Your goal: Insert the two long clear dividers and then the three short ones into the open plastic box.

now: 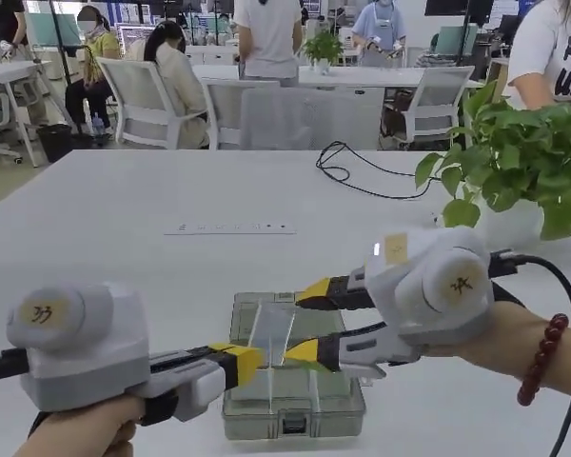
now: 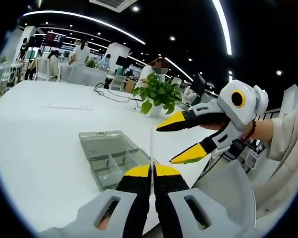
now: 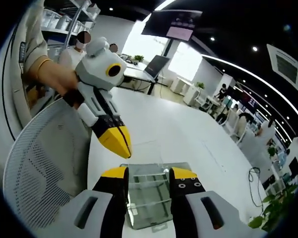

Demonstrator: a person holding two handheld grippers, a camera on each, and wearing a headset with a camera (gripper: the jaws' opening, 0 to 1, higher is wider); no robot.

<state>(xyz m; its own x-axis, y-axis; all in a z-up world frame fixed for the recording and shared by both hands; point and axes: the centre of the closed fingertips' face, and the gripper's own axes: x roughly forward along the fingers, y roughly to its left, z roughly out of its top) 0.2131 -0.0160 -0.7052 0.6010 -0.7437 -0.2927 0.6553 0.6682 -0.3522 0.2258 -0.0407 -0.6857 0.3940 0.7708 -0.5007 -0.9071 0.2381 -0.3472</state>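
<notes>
The open clear plastic box (image 1: 266, 417) lies on the white table near its front edge, with clear partitions standing inside it (image 2: 109, 161). My left gripper (image 1: 246, 362) is shut on a clear divider (image 1: 272, 331), held over the box. It shows edge-on as a thin line (image 2: 151, 144) above the shut jaws (image 2: 151, 171). My right gripper (image 1: 309, 322) is open, its jaws to either side of the divider's right part. In the right gripper view its own tips (image 3: 149, 174) straddle the box (image 3: 149, 203), and the left gripper (image 3: 116, 141) comes in from the upper left.
A potted green plant (image 1: 514, 162) stands at the right of the table, with a black cable (image 1: 362, 176) looped beside it. A flat white strip (image 1: 230, 228) lies mid-table. Chairs (image 1: 143, 95) and several people are beyond the far edge.
</notes>
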